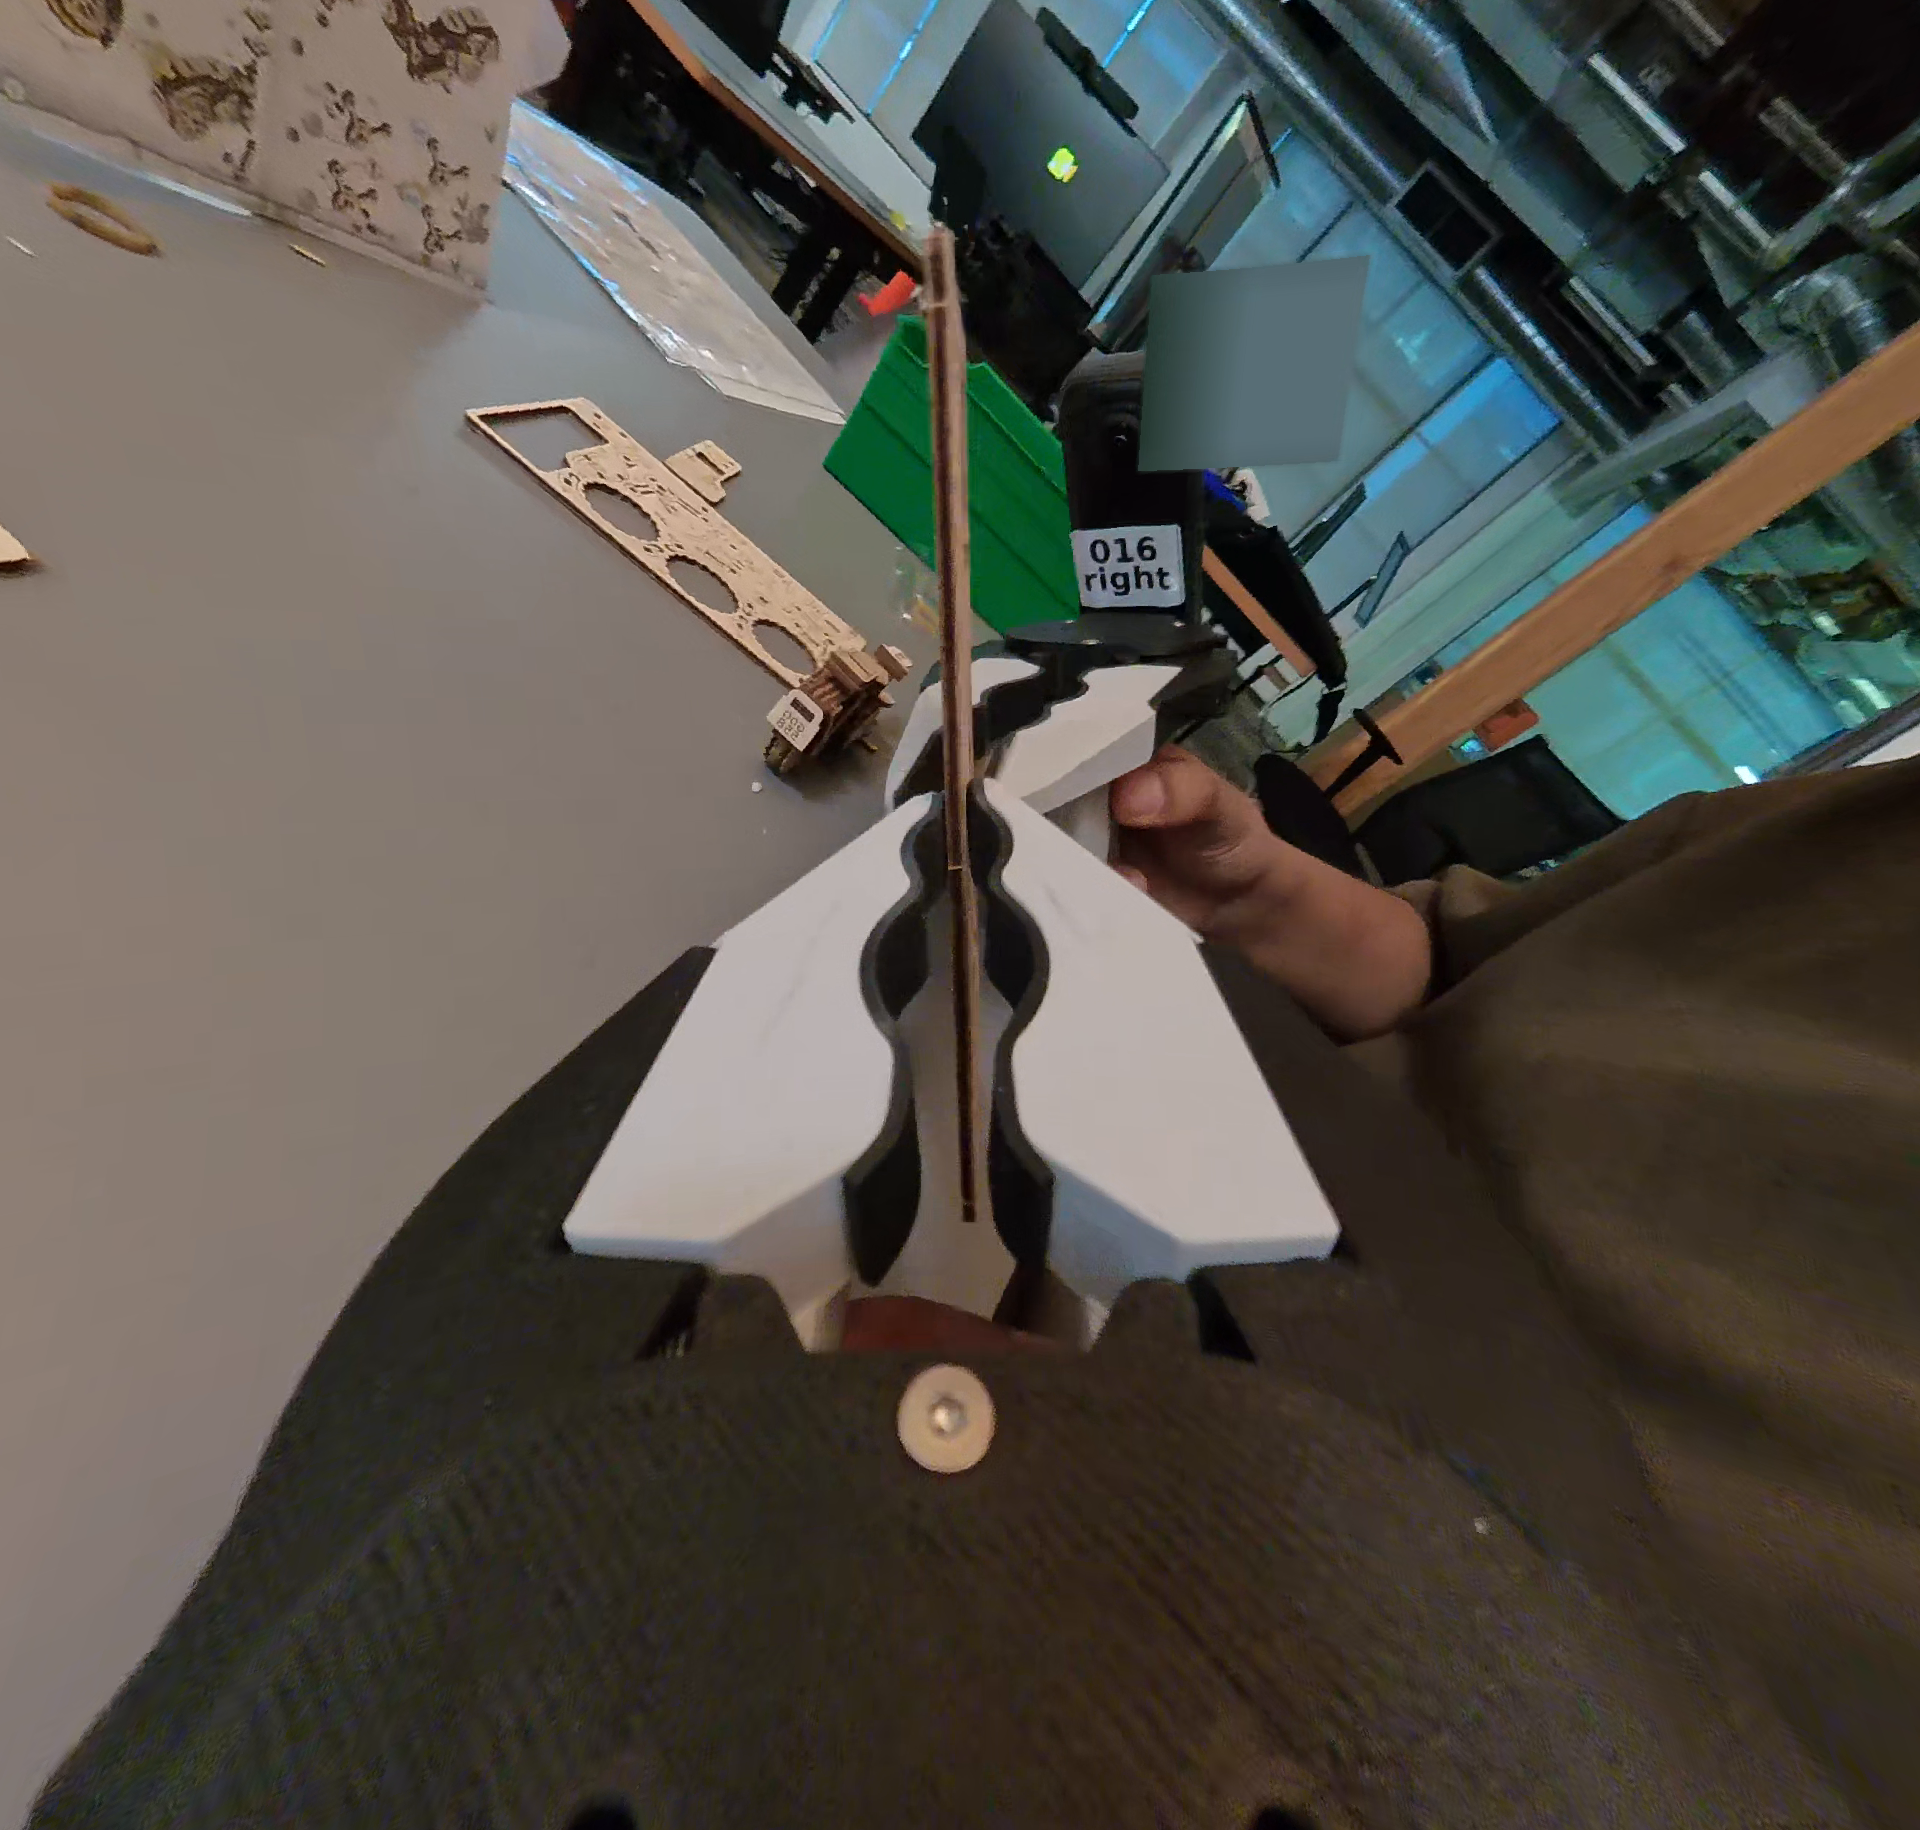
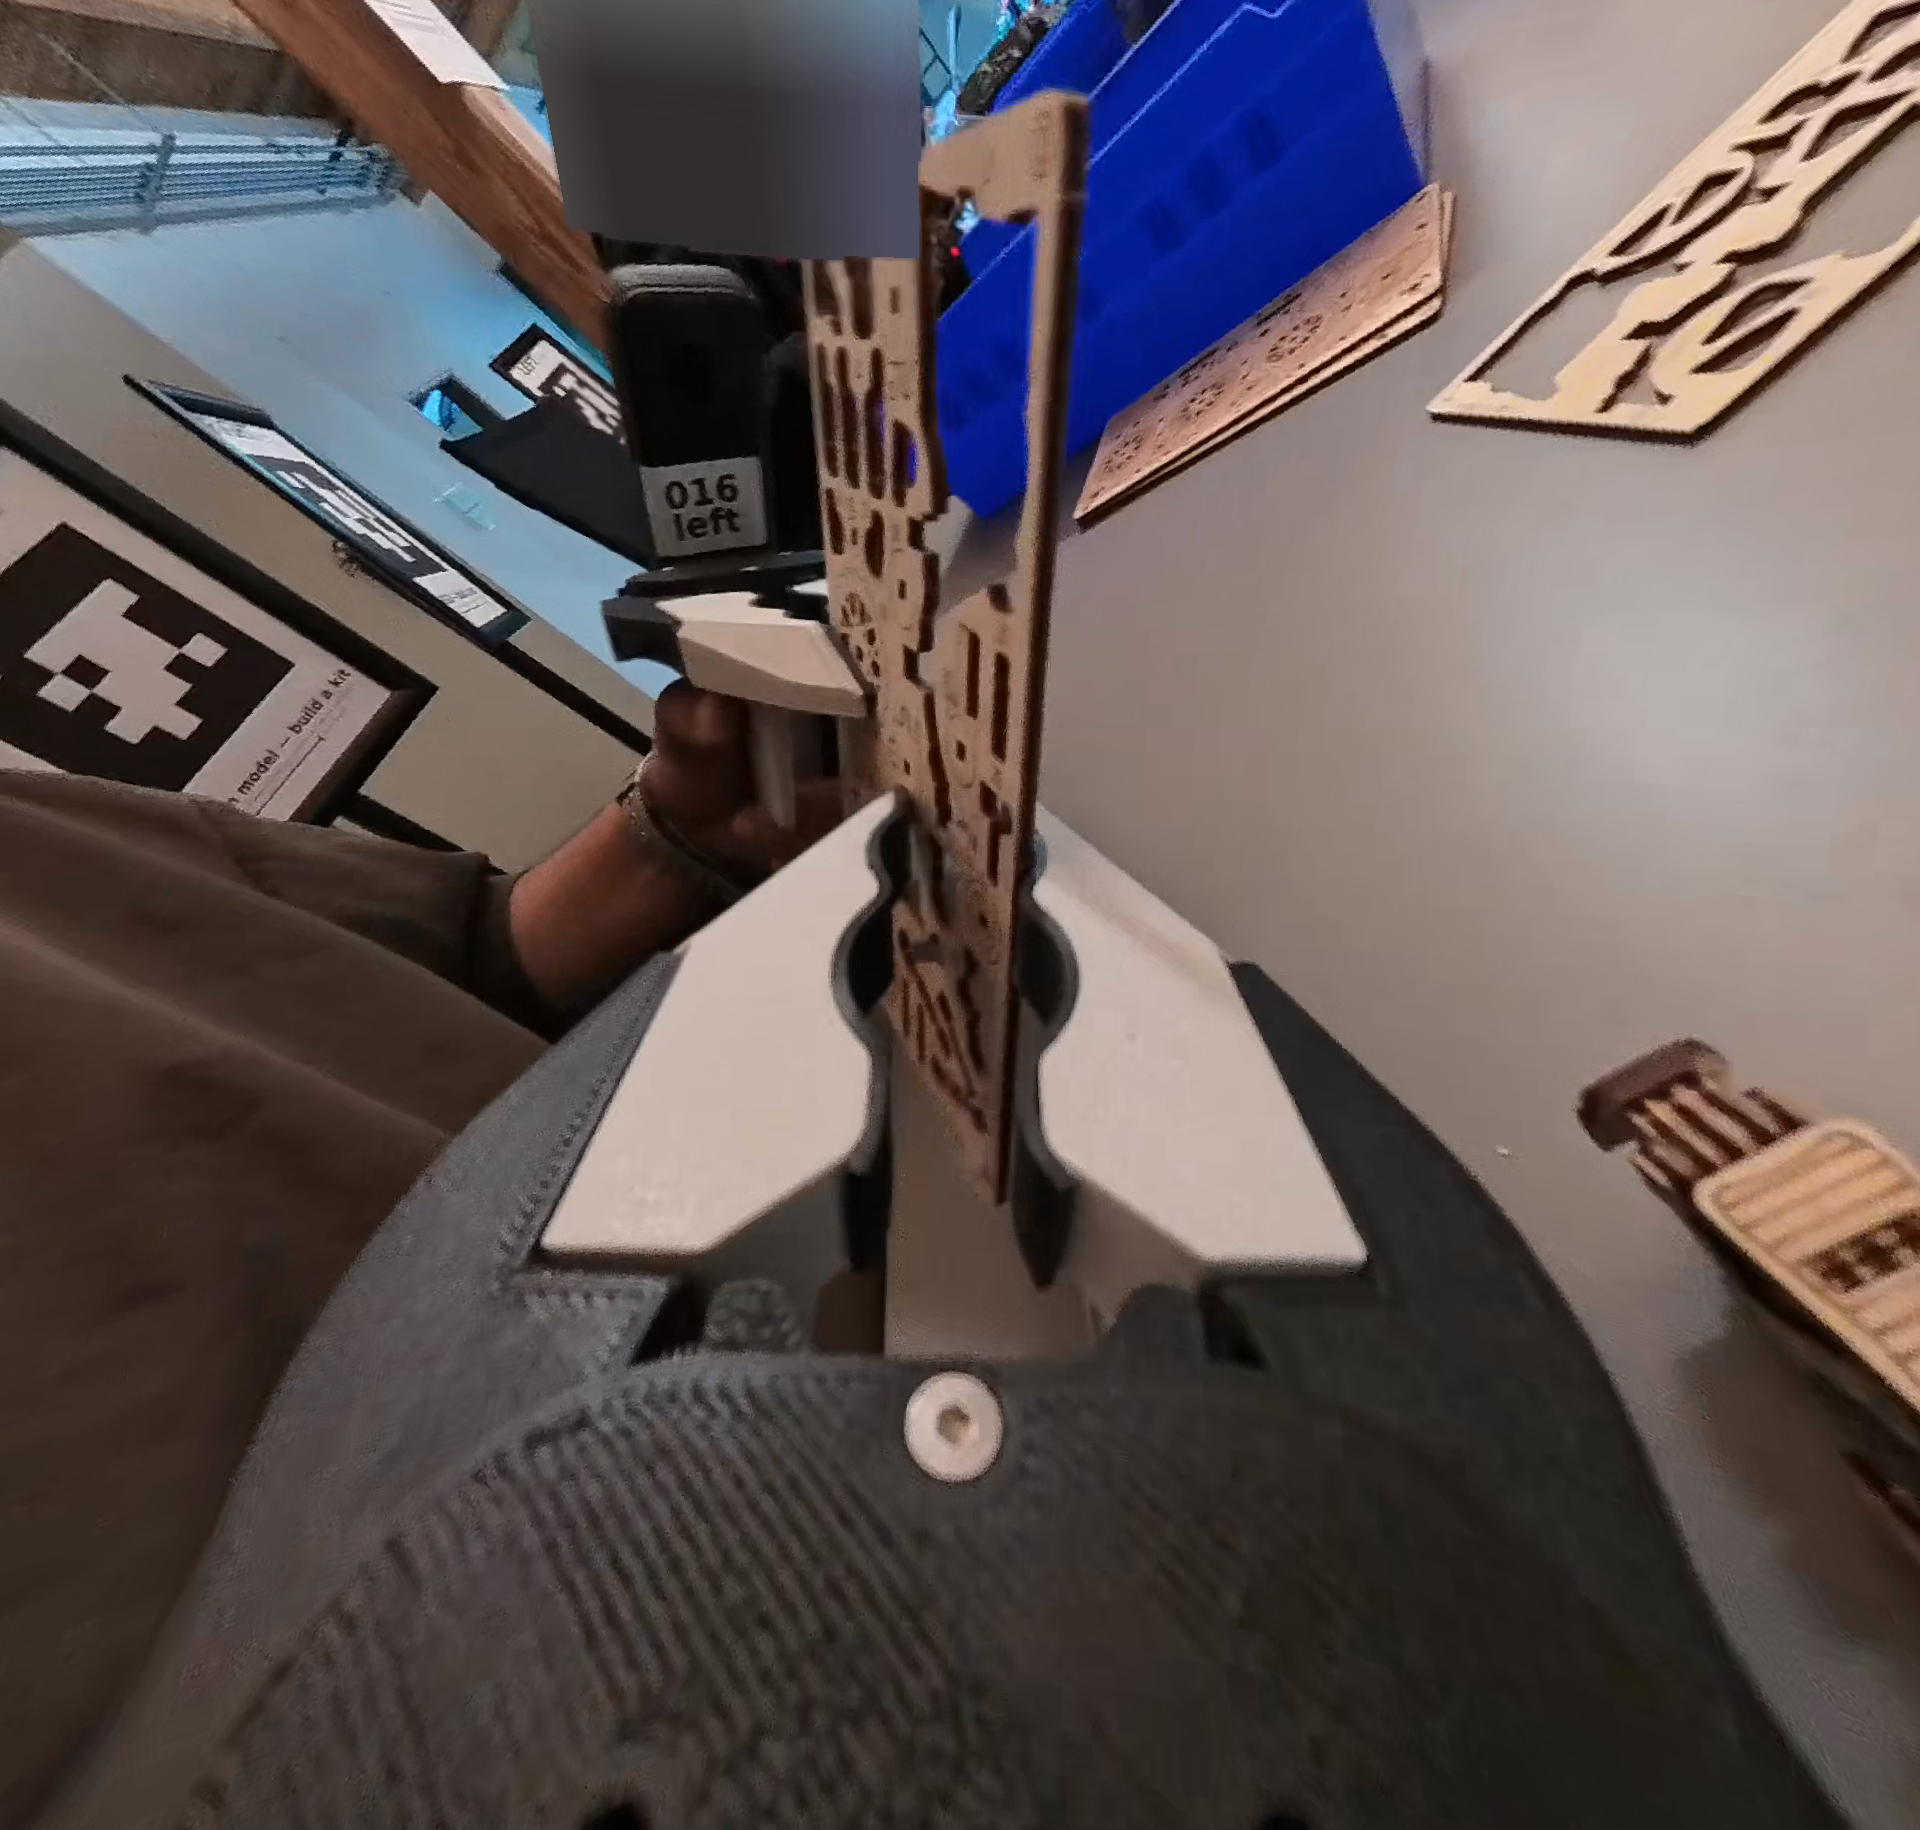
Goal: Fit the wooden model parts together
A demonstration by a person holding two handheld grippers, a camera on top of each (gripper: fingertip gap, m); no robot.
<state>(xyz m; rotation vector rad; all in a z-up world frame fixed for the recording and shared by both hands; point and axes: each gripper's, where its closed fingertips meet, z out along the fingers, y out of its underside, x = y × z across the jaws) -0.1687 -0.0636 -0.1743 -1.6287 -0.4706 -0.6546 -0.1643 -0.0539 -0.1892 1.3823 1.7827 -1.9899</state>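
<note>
- Both grippers are up off the grey table (image 1: pixel 260 845), and between them they hold one thin laser-cut wooden sheet (image 2: pixel 935 637), raised in the air.
- Left gripper (image 1: pixel 961 824): its white fingers (image 1: pixel 790 1032) are pressed together on the sheet's edge, which runs straight down the slot between the pads.
- Right gripper (image 2: pixel 961 845): fingers closed on the same sheet at another spot; this view shows the sheet's face, full of cut-outs and parts not yet punched free.
- The two grips sit close, nearly tip to tip, so the sheet is braced from both sides.
- Progress looks early. A small stacked sub-assembly (image 1: pixel 831 710) rests on the table beside a spent carrier frame (image 1: pixel 665 533), so some pieces are out and joined.
- Another built piece with slatted sides (image 2: pixel 1787 1219) lies near the right gripper; how finished it is I can't quite say, as it runs out of frame.
- More wooden sheets (image 2: pixel 1278 367) wait by the blue bin (image 2: pixel 1195 253), untouched.
- Left to do, by my reading: free parts from this held sheet, then slot them into the assemblies on the table.
</note>
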